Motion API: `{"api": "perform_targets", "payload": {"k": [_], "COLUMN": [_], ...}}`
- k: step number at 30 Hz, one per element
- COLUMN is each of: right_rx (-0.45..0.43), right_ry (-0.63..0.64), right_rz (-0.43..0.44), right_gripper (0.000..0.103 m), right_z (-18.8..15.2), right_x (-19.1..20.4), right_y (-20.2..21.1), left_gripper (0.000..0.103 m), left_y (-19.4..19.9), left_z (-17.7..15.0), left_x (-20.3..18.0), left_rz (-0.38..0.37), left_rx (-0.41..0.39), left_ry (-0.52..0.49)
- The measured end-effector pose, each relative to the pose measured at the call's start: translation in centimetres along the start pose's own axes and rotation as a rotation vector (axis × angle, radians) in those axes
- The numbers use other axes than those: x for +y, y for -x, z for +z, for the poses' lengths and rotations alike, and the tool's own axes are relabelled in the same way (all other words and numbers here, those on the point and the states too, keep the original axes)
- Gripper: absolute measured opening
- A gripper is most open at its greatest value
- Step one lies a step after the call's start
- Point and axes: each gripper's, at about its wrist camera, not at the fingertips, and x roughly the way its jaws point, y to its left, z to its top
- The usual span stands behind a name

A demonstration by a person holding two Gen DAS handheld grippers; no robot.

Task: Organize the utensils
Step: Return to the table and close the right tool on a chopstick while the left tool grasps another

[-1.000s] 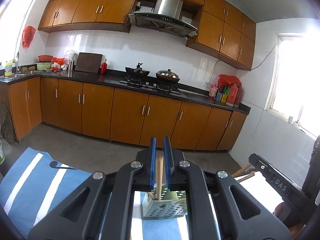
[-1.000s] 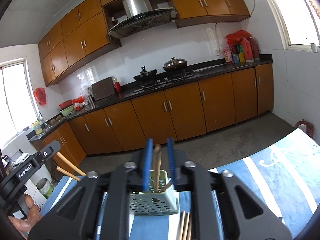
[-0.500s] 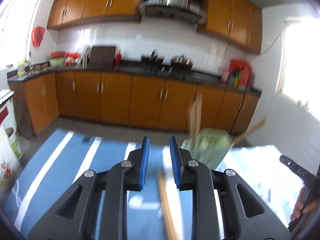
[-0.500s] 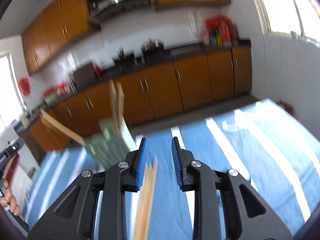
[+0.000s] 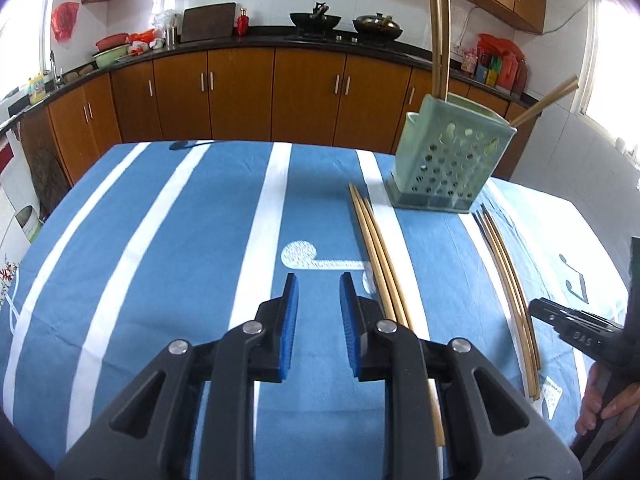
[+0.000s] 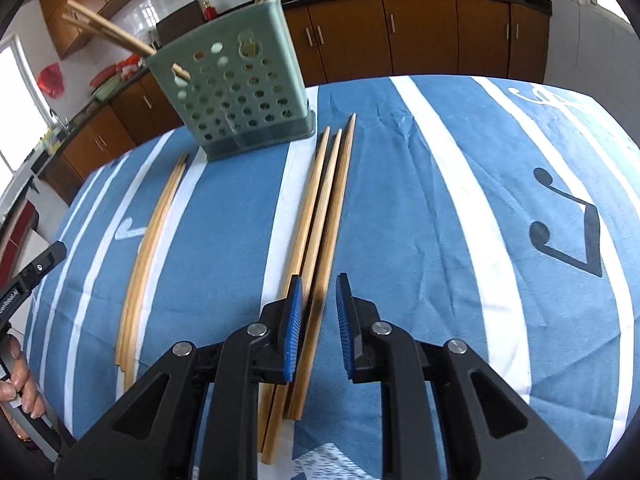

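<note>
A pale green perforated utensil holder (image 5: 448,160) stands on the blue striped tablecloth (image 5: 180,260) and holds several wooden chopsticks (image 5: 438,32). It also shows in the right wrist view (image 6: 236,92). Two bundles of chopsticks lie flat on the cloth. My left gripper (image 5: 316,312) is open and empty, just left of one bundle (image 5: 378,256). My right gripper (image 6: 317,312) is open, low over the other bundle (image 6: 320,216), with chopsticks lying between its blue pads. The far bundle (image 6: 152,240) lies to the left.
Brown kitchen cabinets and a dark counter with pans (image 5: 316,20) run behind the table. The right gripper's body (image 5: 580,332) and hand show at the left view's right edge. The table edge lies just beyond the holder.
Both grippers have let go of chopsticks in the holder, opened, and come down and back toward the table. They now sit low over the chopstick bundles on the cloth.
</note>
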Motion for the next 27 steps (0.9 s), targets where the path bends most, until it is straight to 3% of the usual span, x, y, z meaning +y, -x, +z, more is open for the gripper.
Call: {"api": "perform_targets", "payload": {"k": [8,11,20,27], "right_rx": [0.000,-0.005,-0.036,-0.041], "right_ry": [0.026,0.037,-0.103,-0.086], "right_rz": [-0.021,-0.047,-0.145,-0.161], "right_gripper": [0.014,0.008,0.007,0.007], "right_z": [-0.5,-0.3,0.4,0.3], "right_x": [-0.1,0.0,-4.5,-4.8], "right_y": [-0.4,-0.7,-0.3,-0.1], "left_gripper": [0.023,0.023,0.022,0.022], "left_y": [-0.8,-1.3,-3.1,-4.7], "left_z": [0.0,-0.1,-1.0,-2.0], "left_x": [-0.8,-1.1,-2.5,-4.1], "left_rz": [-0.023,-0.041,-0.124,-0.135], "left_rx": [0.025,0.041,0.113,0.164], "left_ry": [0.001,0.008,0.000,-0.033]}}
